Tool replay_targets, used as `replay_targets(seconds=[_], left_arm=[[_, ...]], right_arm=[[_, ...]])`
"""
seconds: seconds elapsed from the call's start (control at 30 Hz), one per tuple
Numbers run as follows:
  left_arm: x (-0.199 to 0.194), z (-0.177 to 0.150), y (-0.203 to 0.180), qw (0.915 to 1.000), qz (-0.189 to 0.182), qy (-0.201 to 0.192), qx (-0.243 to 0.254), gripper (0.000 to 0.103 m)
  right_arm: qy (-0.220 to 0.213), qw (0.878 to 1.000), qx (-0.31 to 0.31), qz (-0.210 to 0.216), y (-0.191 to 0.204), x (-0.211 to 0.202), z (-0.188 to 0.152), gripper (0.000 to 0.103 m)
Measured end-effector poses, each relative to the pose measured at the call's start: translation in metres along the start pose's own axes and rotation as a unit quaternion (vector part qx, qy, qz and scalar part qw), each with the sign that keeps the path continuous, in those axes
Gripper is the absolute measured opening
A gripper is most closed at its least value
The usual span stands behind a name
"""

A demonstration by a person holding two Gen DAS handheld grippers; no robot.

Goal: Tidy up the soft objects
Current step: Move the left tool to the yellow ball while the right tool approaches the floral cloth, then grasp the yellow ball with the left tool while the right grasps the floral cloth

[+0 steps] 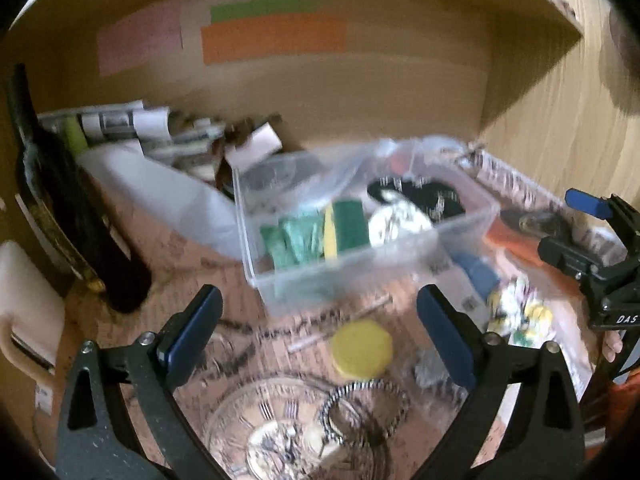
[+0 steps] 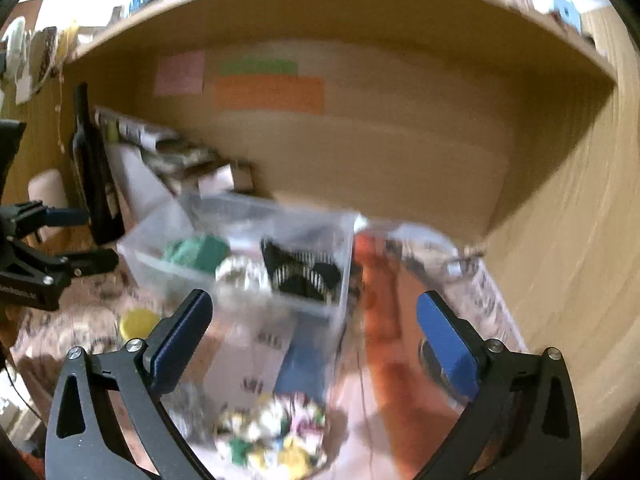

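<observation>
A clear plastic bin [image 1: 420, 246] stands on the desk and also shows in the right wrist view [image 2: 344, 304]. It holds green cloths [image 1: 304, 236], a green and yellow sponge [image 1: 346, 226], a white patterned soft item [image 1: 396, 220] and a black patterned cloth [image 1: 428, 196]. A colourful floral soft item [image 1: 520, 316] lies on the desk right of the bin, low in the right wrist view [image 2: 276, 436]. My left gripper [image 1: 320, 336] is open and empty in front of the bin. My right gripper [image 2: 314, 336] is open and empty above the floral item.
A dark wine bottle [image 1: 60, 200] stands at left. A yellow round lid [image 1: 362, 346] and a clock face [image 1: 280, 432] lie near my left gripper. Rolled papers [image 1: 132, 120] lie at the back. An orange cloth [image 2: 384, 320] lies at right. A shelf [image 2: 360, 8] overhangs.
</observation>
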State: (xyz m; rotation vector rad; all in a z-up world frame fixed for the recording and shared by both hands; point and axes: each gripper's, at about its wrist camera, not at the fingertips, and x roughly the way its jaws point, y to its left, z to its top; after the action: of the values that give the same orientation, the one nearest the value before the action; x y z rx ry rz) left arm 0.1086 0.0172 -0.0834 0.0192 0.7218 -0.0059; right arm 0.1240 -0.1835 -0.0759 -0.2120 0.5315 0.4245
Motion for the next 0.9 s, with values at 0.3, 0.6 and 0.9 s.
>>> replay_targets(seconds=[0.3, 0.6, 0.9], left_arm=[[0.036, -0.026, -0.007, 0.9979, -0.024, 0.054, -0.026, 0.099], [0.055, -0.037, -0.015, 0.9963, -0.035, 0.075, -0.02, 0.068], [0.055, -0.04, -0.017, 0.996, -0.049, 0.073, -0.018, 0.045]], right_arm=[[0.097, 0.994, 0.037, 0.019, -0.001, 0.025, -0.047, 0.101], [0.152, 0.986, 0.038, 0.062, 0.003, 0.041, -0.065, 0.058], [0.132, 0.989, 0.03, 0.053, 0.003, 0.036, -0.061, 0.013]])
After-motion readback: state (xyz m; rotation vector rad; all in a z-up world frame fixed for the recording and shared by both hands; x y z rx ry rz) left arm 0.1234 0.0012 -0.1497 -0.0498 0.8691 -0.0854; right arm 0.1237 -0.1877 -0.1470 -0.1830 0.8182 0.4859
